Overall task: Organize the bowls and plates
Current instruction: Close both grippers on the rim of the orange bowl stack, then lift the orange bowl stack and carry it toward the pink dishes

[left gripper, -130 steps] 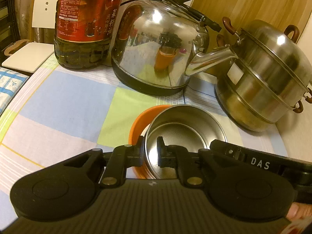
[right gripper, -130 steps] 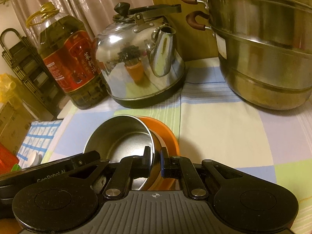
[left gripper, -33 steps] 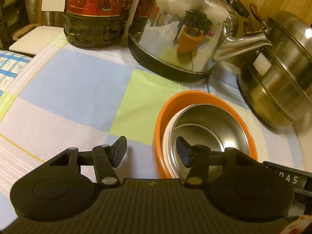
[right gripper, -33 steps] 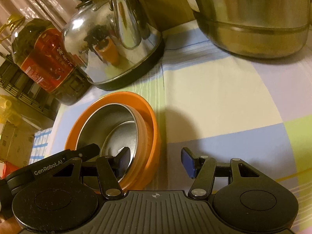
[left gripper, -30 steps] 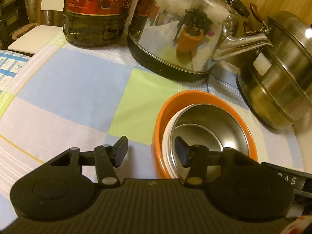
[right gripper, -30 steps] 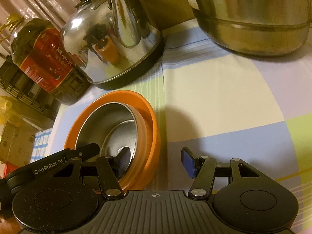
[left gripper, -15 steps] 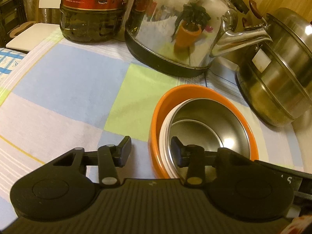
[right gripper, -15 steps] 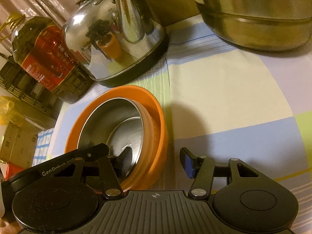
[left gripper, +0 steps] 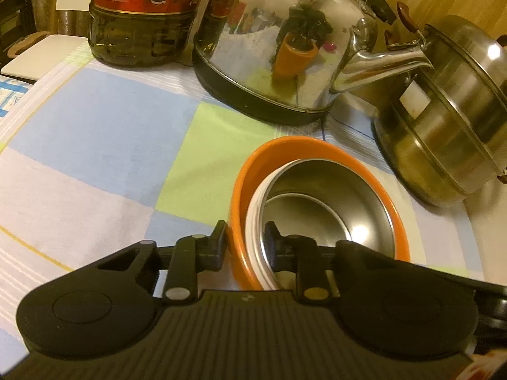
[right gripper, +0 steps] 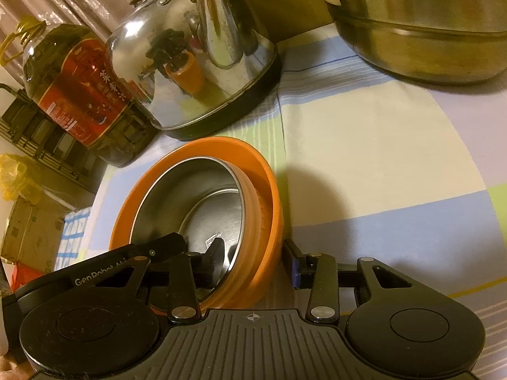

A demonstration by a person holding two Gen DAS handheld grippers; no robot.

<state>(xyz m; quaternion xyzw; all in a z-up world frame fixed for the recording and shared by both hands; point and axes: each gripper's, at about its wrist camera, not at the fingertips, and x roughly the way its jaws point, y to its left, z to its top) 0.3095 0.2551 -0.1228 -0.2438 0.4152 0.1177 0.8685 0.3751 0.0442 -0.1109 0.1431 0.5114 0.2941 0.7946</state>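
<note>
A steel bowl (left gripper: 329, 202) sits nested inside an orange bowl (left gripper: 250, 171) on the checked tablecloth. My left gripper (left gripper: 245, 237) straddles the near left rim of both bowls, one finger outside the orange wall, one inside the steel bowl, jaws narrowed around the rims. In the right wrist view the steel bowl (right gripper: 202, 202) sits in the orange bowl (right gripper: 269, 209), and my right gripper (right gripper: 256, 262) straddles the near right rim, jaws still apart, one finger inside the steel bowl.
A steel kettle (left gripper: 285, 47) stands behind the bowls, an oil bottle (left gripper: 139, 15) to its left and a stacked steel steamer pot (left gripper: 450, 120) at the right. The tablecloth (left gripper: 95, 133) edge falls away at the left.
Both grippers have moved forward over the bowls' rims. The left jaws have narrowed around the rims; the right jaws now straddle the orange wall.
</note>
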